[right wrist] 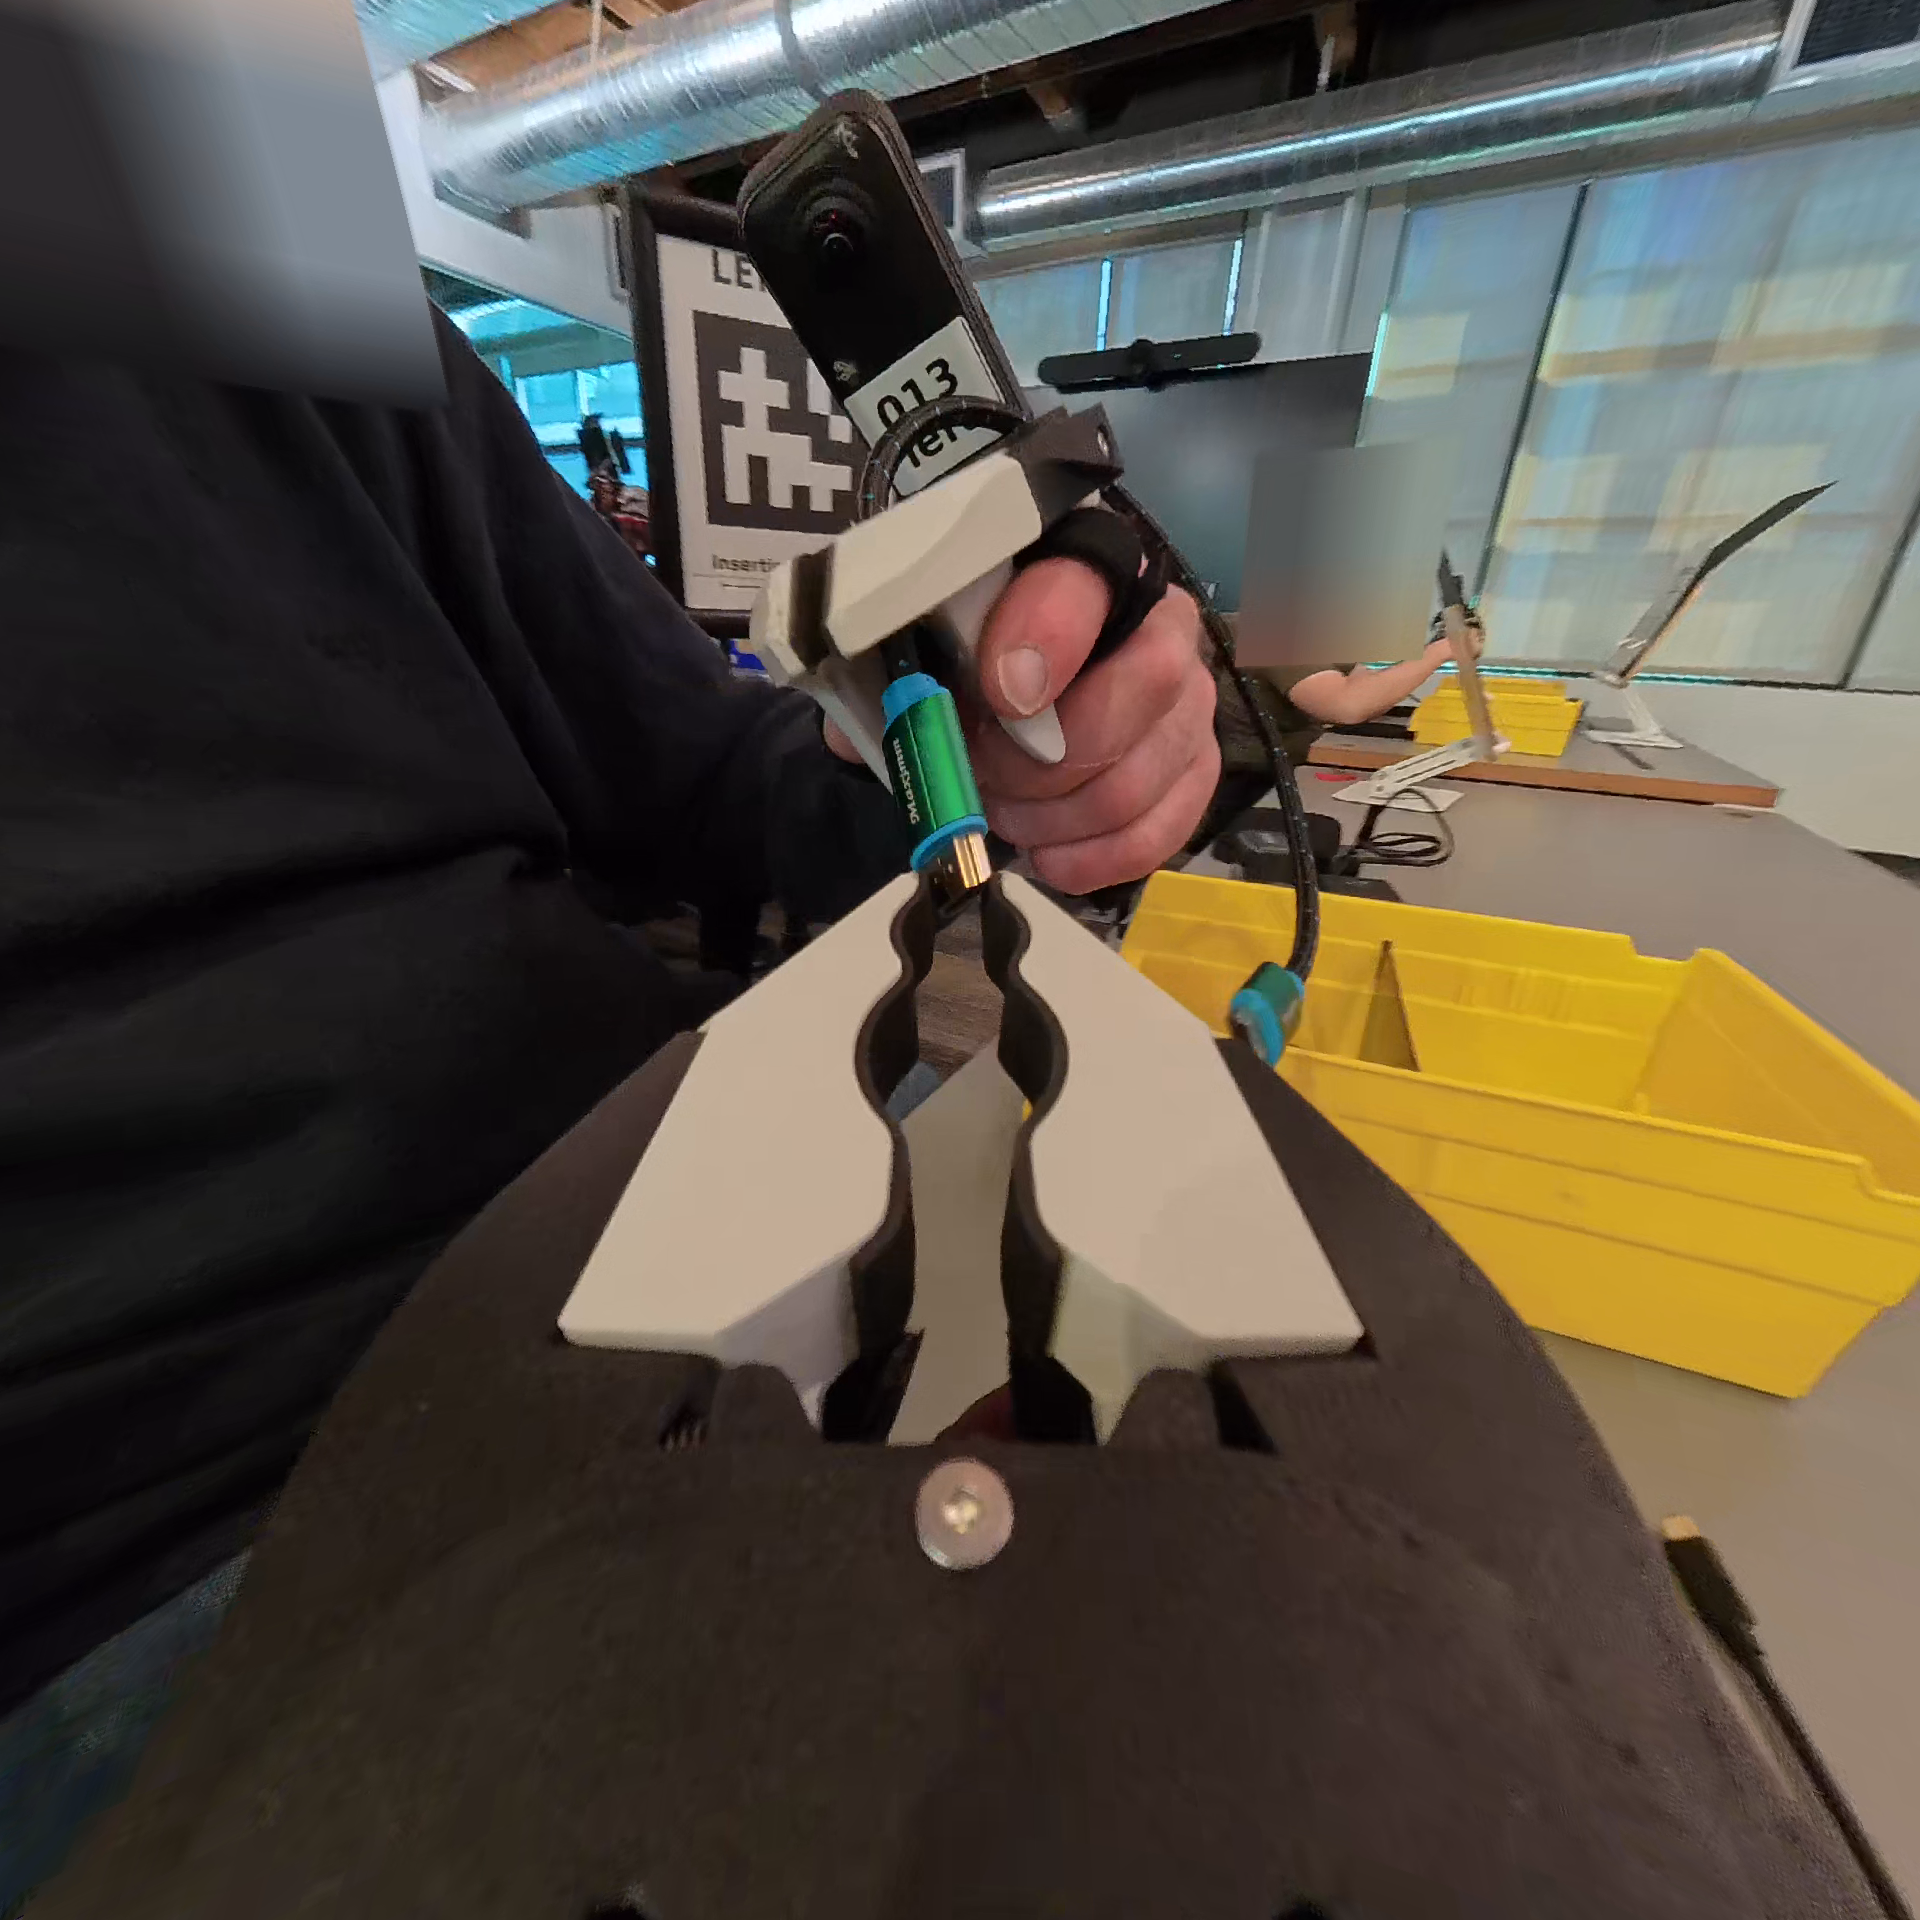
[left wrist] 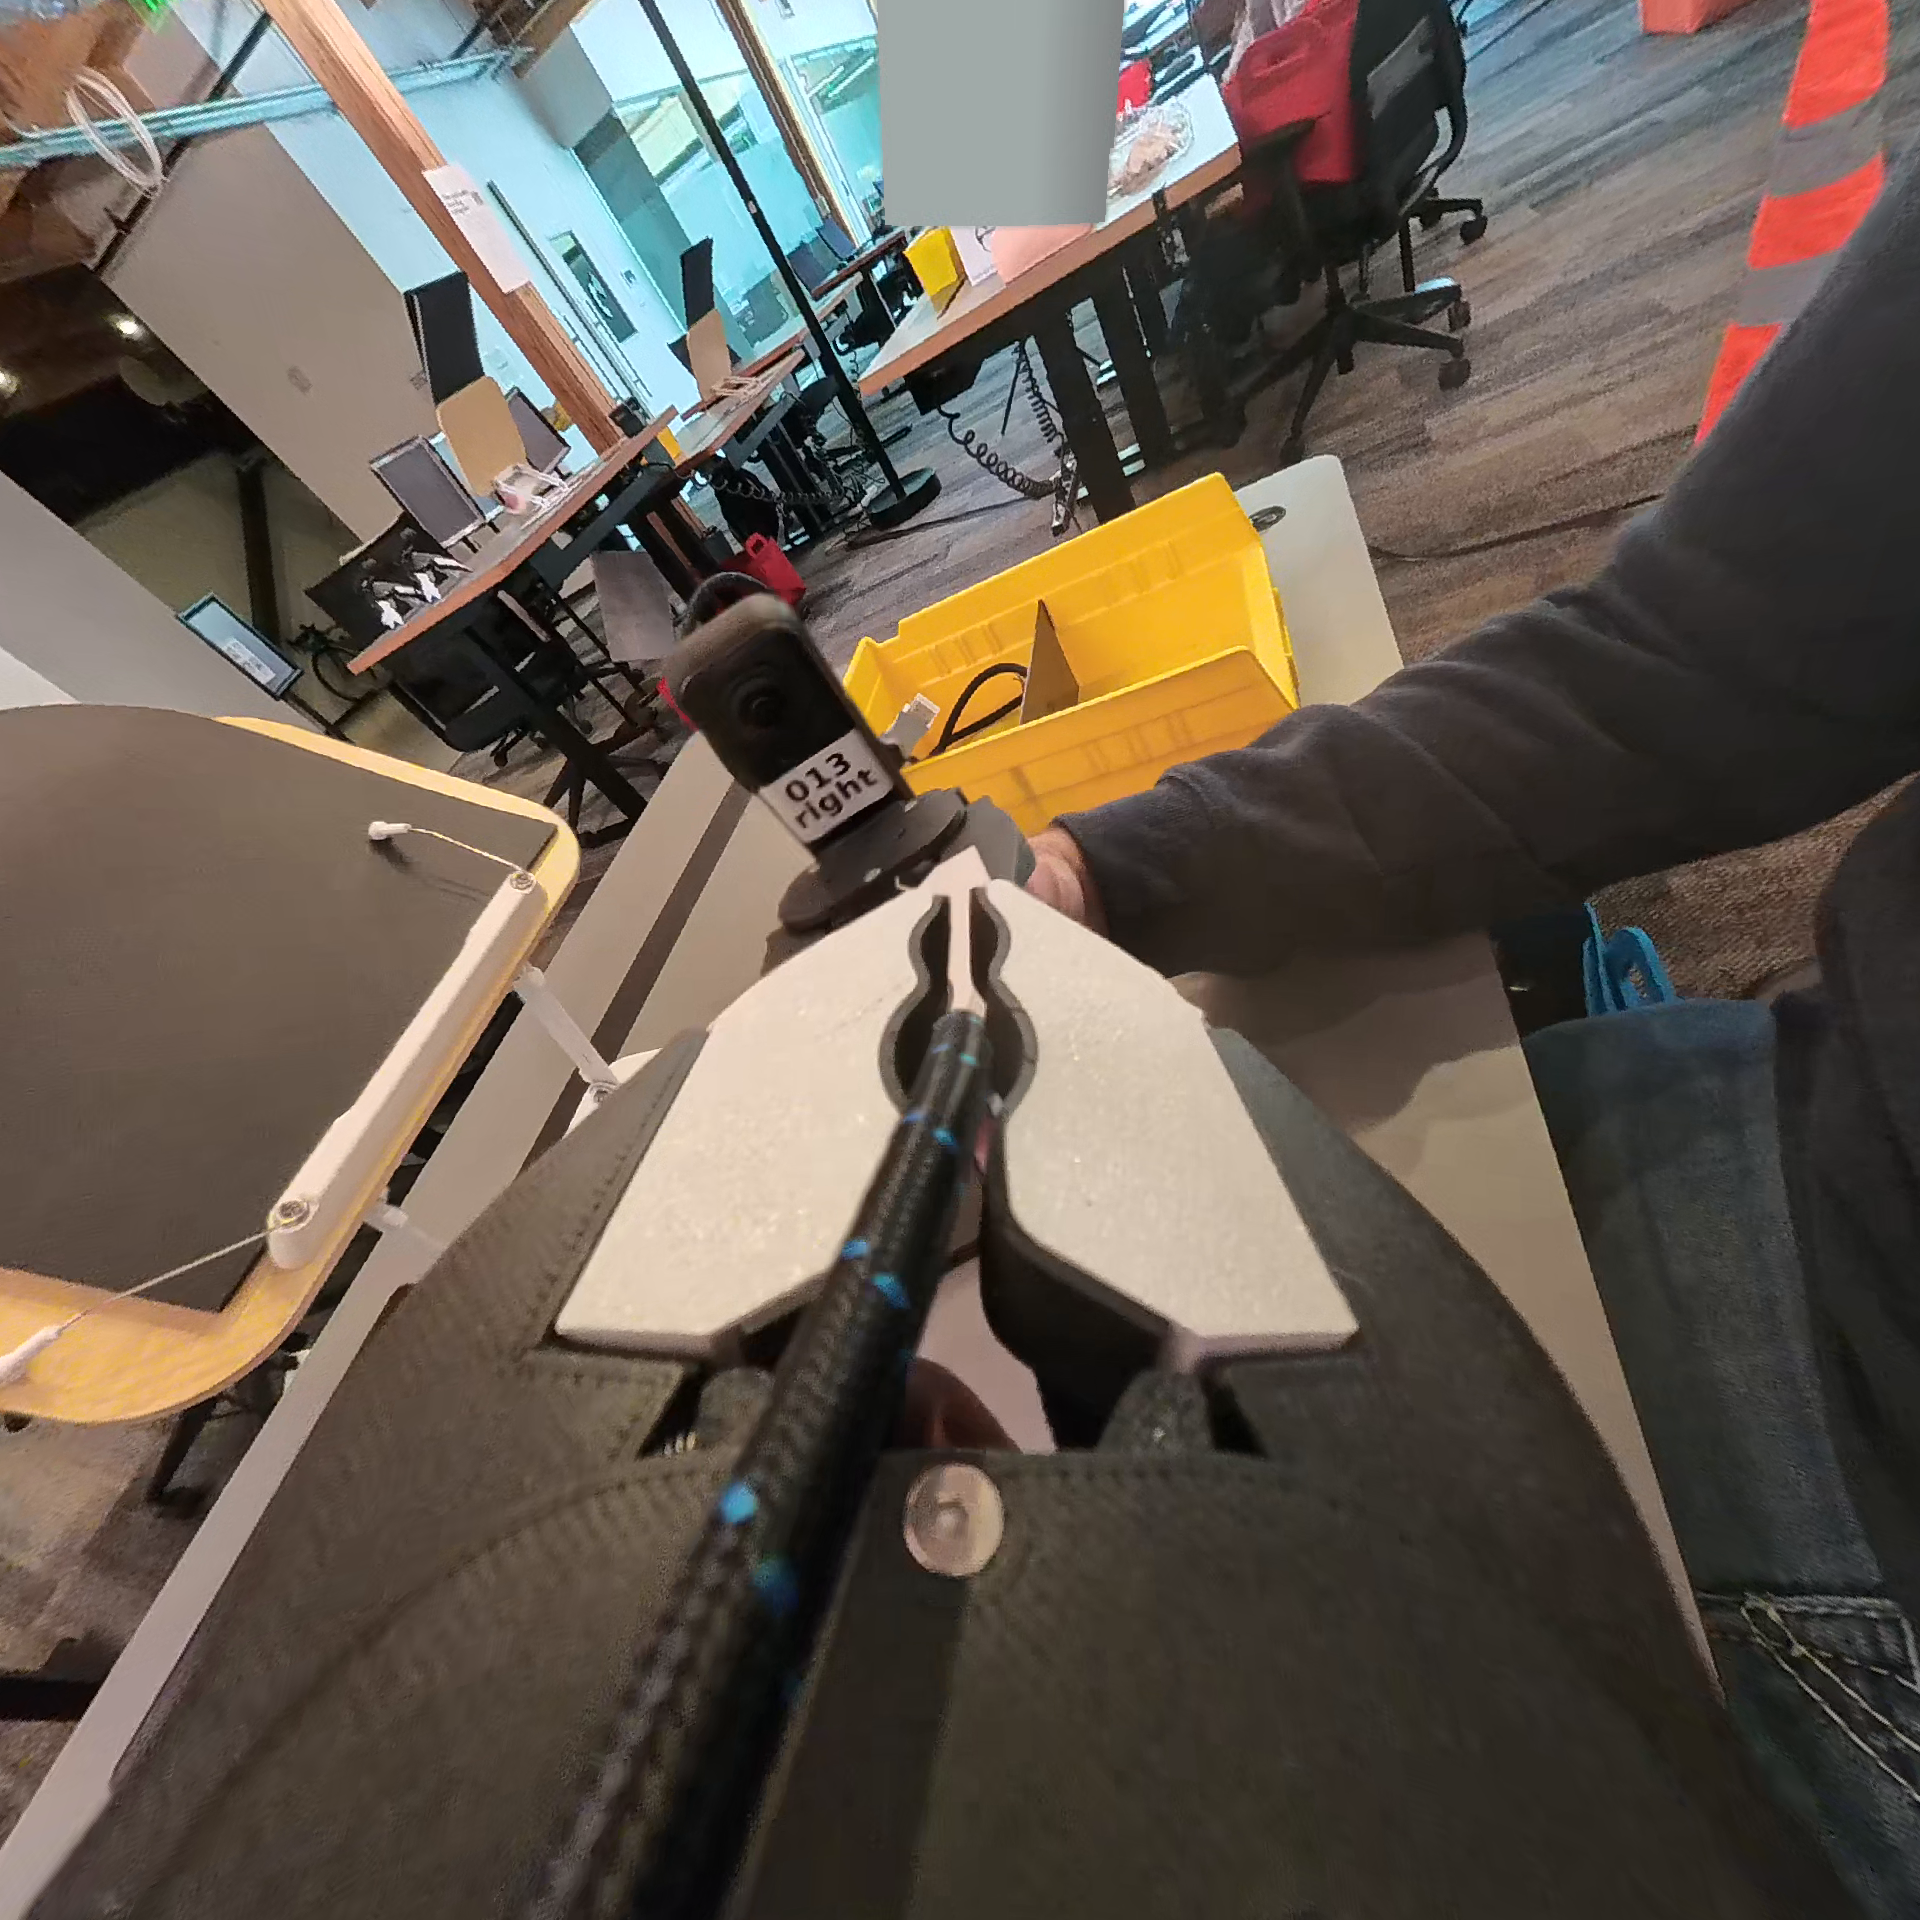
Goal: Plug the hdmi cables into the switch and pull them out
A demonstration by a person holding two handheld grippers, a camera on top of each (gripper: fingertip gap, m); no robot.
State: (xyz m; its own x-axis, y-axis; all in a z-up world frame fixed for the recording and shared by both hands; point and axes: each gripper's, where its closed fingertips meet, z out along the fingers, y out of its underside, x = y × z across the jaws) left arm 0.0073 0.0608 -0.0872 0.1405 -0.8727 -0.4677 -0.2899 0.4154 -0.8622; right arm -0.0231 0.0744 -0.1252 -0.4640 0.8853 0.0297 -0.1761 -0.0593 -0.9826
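Observation:
My left gripper (left wrist: 961,906) is shut on a black braided HDMI cable (left wrist: 883,1278) with blue flecks, which runs through the round notch of its fingers. In the right wrist view the left gripper (right wrist: 795,634) is held up, and the cable's green plug (right wrist: 928,771) with blue ends hangs below it, gold tip down. My right gripper (right wrist: 956,896) stands narrowly open right under that tip, which just reaches its fingertips. The cable's other green plug (right wrist: 1268,1006) dangles over the yellow bin (right wrist: 1558,1195). No switch shows in either view.
The yellow bin (left wrist: 1143,758) holds a cardboard divider and a black cable (left wrist: 977,694). A black board (left wrist: 208,987) with a wooden rim stands to the left. A dark-sleeved arm (left wrist: 1455,790) reaches across the table (left wrist: 1382,1049). A black cable end (right wrist: 1709,1595) lies on the table. The grippers' ends are close to 5 cm from one another.

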